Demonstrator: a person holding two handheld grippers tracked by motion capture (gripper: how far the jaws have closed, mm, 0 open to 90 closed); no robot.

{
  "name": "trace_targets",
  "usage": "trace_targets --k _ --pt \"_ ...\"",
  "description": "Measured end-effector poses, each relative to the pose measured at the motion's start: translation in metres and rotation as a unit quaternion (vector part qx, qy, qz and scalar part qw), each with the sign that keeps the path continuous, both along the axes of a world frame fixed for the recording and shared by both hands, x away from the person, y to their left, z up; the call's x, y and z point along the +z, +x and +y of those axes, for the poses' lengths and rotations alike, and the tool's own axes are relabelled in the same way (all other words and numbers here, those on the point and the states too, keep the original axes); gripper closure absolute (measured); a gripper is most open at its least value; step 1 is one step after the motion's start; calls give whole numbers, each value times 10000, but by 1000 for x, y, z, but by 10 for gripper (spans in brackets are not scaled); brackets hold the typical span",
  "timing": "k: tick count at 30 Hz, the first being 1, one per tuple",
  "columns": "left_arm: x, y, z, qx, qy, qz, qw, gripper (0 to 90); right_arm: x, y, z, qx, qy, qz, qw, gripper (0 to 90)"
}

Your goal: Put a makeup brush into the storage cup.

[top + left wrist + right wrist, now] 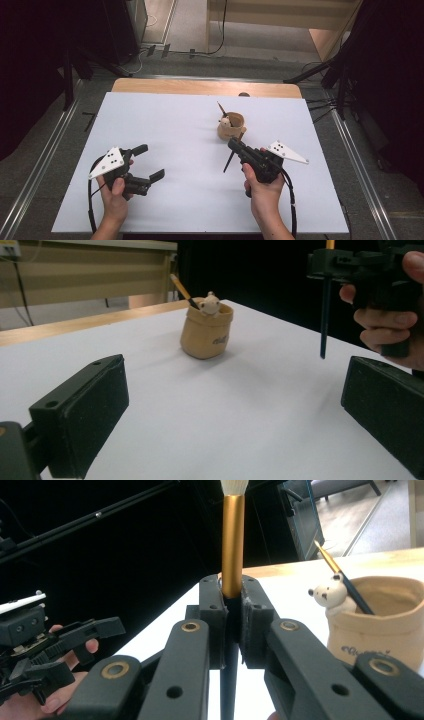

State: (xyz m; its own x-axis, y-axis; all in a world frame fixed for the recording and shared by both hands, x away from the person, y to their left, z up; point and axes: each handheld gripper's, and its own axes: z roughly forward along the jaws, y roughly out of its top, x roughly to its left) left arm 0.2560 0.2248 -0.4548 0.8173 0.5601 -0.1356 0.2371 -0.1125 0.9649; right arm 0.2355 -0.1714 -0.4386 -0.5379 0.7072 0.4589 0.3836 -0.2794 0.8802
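Note:
A tan pouch-shaped cup (231, 128) stands right of the table's middle. It holds a small white bear figure (327, 595) and a dark-handled brush (342, 578) that leans out of it. My right gripper (235, 145) hangs just in front of the cup, shut on a second brush (229, 162). That brush has a gold ferrule (233, 545), pale bristles pointing up and a dark handle pointing down toward the table. My left gripper (149, 162) is at the front left, open, with nothing between its wide-set pads (85, 407).
White sheet (175, 130) covers the table, and a wooden strip (200, 87) shows along its far edge. Black stands and cables lie on the floor to both sides. Bare sheet lies between the two grippers and to the left of the cup.

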Motion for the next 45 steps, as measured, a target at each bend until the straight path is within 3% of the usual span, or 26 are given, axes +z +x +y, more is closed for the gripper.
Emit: trace_targets --k 6,20,34,45 --pt "-4 -7 18 179 52 -53 9998 0 9 5 -4 -4 -52 -89 9999 840" --pt "-10 -14 32 273 131 -119 9995 0 33 23 -9 -297 -364 -400 9981 839" --pt "-16 -19 39 243 192 -44 9995 0 49 43 -14 -597 -661 -719 9934 837" --pt "-16 -19 44 299 185 -44 9994 0 57 64 -13 -681 -875 -936 9894 836"
